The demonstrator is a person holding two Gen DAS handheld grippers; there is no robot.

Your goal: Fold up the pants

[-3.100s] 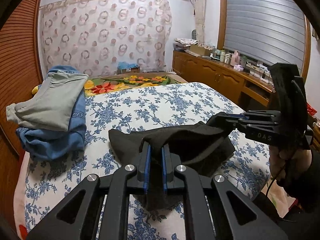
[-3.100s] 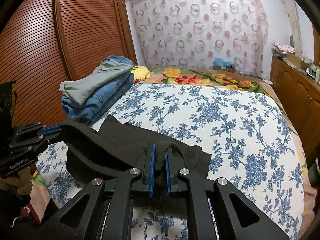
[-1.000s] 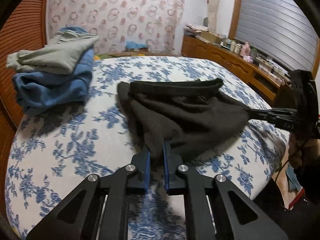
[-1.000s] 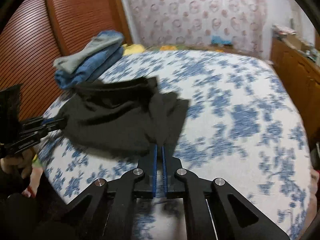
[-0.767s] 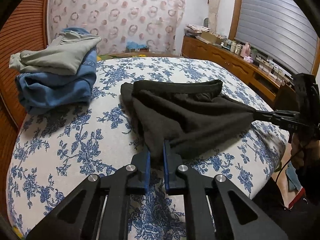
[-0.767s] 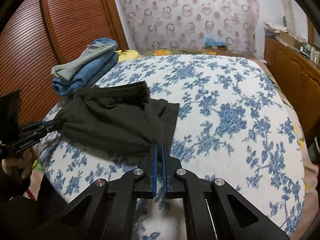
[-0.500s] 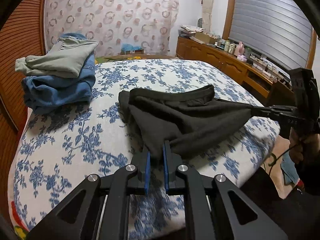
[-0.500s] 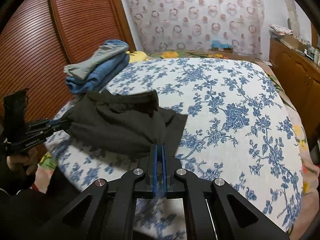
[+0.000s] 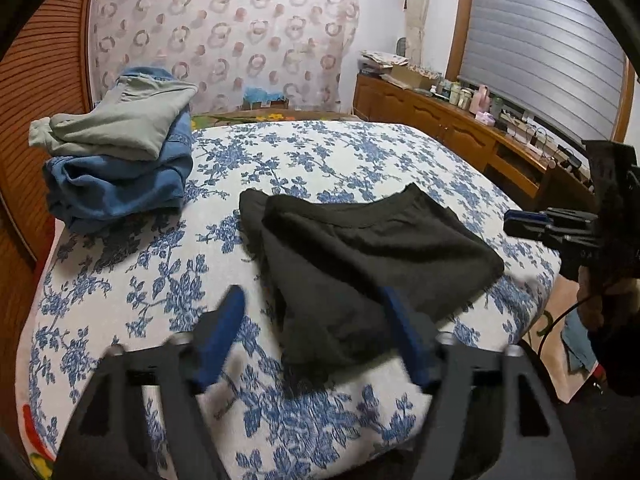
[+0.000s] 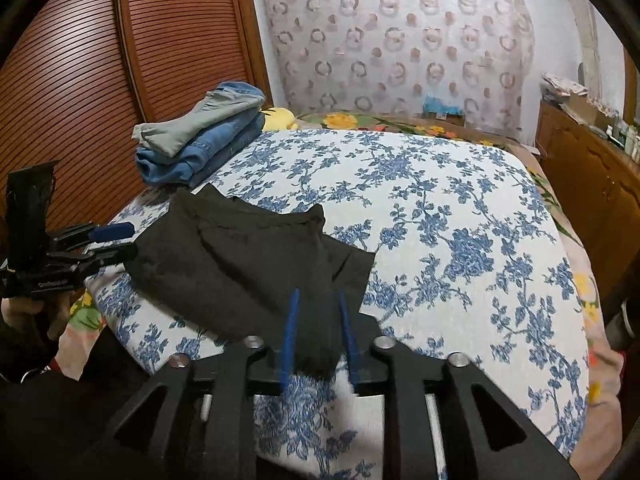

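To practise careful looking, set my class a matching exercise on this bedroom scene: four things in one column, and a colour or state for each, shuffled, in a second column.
Column 1:
1. black pants
2. denim pants
3. grey-green pants
4. left gripper

Column 2:
a. open, fingers spread apart
b. top of the pile
c. lying released on the bedspread
d. blue, under another garment

Pairs: 1-c, 2-d, 3-b, 4-a
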